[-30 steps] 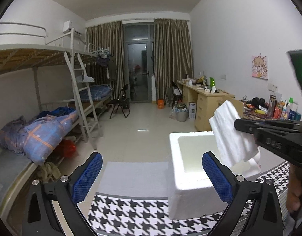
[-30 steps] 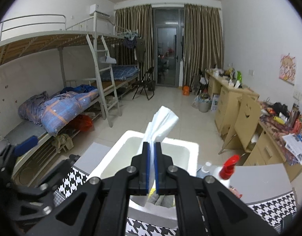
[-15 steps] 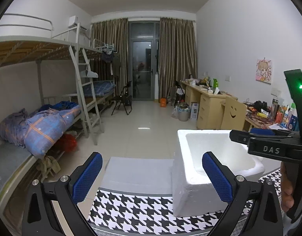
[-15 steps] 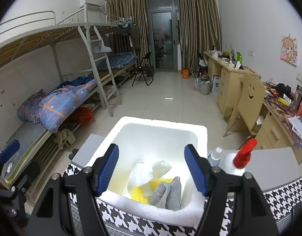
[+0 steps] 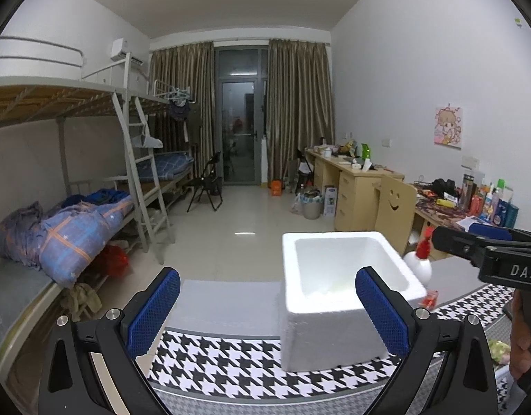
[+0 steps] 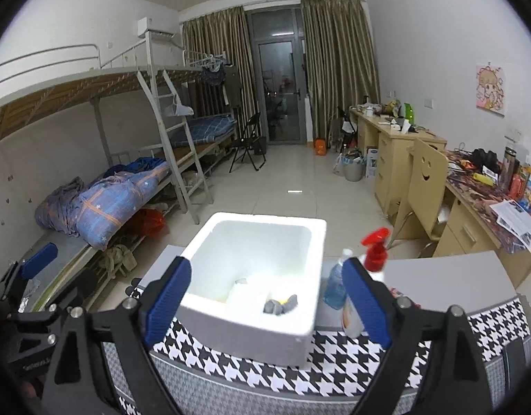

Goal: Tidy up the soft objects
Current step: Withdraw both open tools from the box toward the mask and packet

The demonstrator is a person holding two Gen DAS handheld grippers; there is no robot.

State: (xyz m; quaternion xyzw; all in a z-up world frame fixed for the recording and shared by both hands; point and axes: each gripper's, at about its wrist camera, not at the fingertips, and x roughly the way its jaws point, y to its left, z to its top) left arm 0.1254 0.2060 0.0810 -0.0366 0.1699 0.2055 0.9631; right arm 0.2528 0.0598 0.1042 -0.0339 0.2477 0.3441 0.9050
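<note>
A white foam box (image 6: 262,223) stands on the table's houndstooth cloth (image 6: 352,349). Inside it lie a white cloth (image 6: 243,294), a grey cloth (image 6: 281,307) and a bit of something yellow. My right gripper (image 6: 265,266) hovers above the near side of the box. Its jaws are opening and nothing is between the blue pads (image 6: 168,294). In the left wrist view the foam box (image 5: 345,238) sits ahead on the right. My left gripper (image 5: 267,273) is open and empty, left of the box. The right gripper (image 5: 490,245) reaches in from the right edge.
A spray bottle with a red trigger (image 6: 374,249) and a clear bottle of blue liquid (image 6: 336,287) stand just right of the box. A person's hand (image 5: 521,339) shows at the right edge. Bunk beds (image 6: 127,180) line the left wall; a desk and chair (image 6: 424,180) line the right.
The right gripper went from shut on the white cloth above the box to wide open; the cloth now lies in the box. Both grippers drew back a little.
</note>
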